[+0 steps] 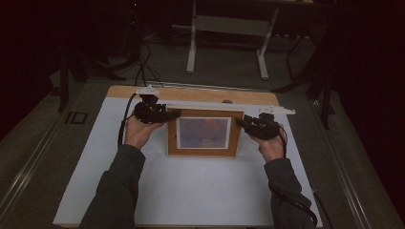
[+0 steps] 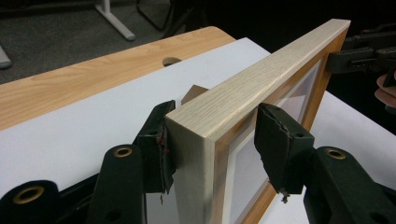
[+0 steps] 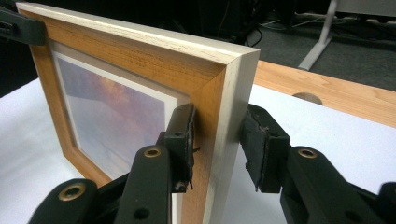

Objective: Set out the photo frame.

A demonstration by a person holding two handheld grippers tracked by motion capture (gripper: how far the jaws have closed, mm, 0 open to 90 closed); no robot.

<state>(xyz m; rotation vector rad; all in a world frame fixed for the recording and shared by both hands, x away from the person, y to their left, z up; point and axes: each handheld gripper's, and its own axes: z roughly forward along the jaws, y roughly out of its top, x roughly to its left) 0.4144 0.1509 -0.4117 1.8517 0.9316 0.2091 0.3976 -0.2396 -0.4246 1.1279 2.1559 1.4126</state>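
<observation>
I see a wooden picture frame point(image 1: 204, 132) standing upright near the middle of the white table mat point(image 1: 191, 191), with its picture side facing the person. A gripper sits at each upper corner of the frame.

The left gripper point(image 1: 165, 114) sits at 9 o'clock from the frame, at its upper left corner. In the left gripper view, the frame's point(image 2: 252, 88) edge passes between the two black jaws. The rear pad rests against the pale back face. The front pad stands just clear of the front moulding, with a narrow gap visible. I read this gripper as released: the frame is between its jaws but not clamped.

The right gripper point(image 1: 244, 123) sits at 3 o'clock from the frame, at its upper right corner. In the right gripper view, the front pad touches the orange-brown front face of the frame point(image 3: 140, 60). The rear pad stands slightly off the pale outer edge. I cannot tell with certainty whether this gripper presses on the frame.

The bare wooden tabletop point(image 1: 191, 93) shows at 12 o'clock, beyond the mat.
</observation>
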